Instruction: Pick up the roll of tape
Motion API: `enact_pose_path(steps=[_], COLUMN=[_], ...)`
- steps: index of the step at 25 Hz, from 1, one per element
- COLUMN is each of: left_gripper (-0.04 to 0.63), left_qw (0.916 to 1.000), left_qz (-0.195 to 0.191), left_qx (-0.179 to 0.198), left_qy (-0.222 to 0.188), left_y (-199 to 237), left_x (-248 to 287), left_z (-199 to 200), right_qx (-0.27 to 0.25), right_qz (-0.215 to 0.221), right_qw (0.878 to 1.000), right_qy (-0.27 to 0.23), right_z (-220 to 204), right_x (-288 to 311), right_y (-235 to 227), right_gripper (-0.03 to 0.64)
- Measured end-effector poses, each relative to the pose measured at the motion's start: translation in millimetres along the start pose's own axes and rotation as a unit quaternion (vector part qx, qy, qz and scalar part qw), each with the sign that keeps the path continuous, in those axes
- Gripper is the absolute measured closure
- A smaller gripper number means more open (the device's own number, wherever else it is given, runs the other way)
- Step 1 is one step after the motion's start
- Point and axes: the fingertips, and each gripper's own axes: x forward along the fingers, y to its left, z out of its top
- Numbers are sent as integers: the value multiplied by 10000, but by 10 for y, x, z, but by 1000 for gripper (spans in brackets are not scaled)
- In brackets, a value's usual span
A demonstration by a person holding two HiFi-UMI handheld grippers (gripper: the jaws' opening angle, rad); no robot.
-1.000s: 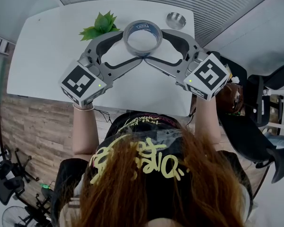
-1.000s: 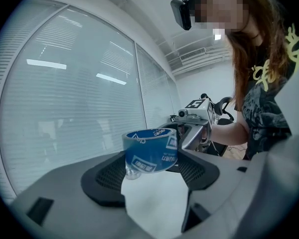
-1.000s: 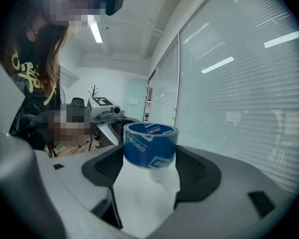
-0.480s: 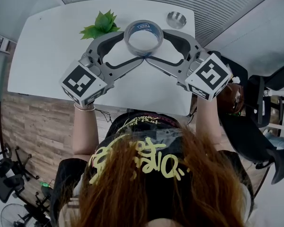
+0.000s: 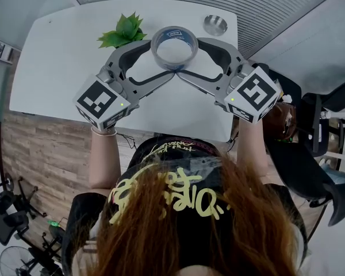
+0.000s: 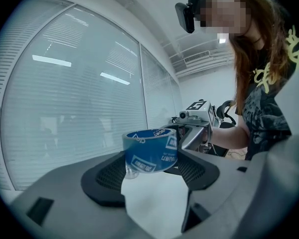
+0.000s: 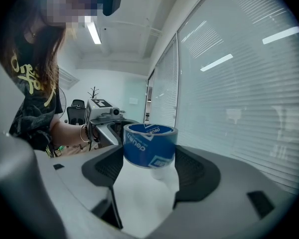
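**Tape roll pinched from both sides**

So the roll of tape [image 5: 175, 34] sits right in the middle, over the far part of the white worktop [image 5: 63, 56]. The left gripper [image 5: 159, 58] comes in from one side and the right gripper [image 5: 189, 57] from the other. In both gripper views the blue roll [image 6: 150, 151] fills the gap, and each gripper's fingers [image 6: 104, 176] are clamped against its sides. It's tilted a bit, and its lower edge looks to be clear of the worktop. A green plant [image 5: 123, 30] is just left of it and a small metal bowl [image 5: 214, 23] is back right.
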Motion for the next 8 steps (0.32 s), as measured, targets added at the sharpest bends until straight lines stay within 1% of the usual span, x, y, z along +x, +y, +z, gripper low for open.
enact_pose_path(steps=[8], left_gripper=[272], left_qw=[10000], left_qz=[13], left_qx=[11], left_qy=[65], left_y=[1], left_x=[6], left_z=[-10], right_qx=[13], right_qz=[10], right_qw=[10000], right_qy=[-9], right_z=[-6], right_x=[0], right_y=[-11], right_gripper=[288])
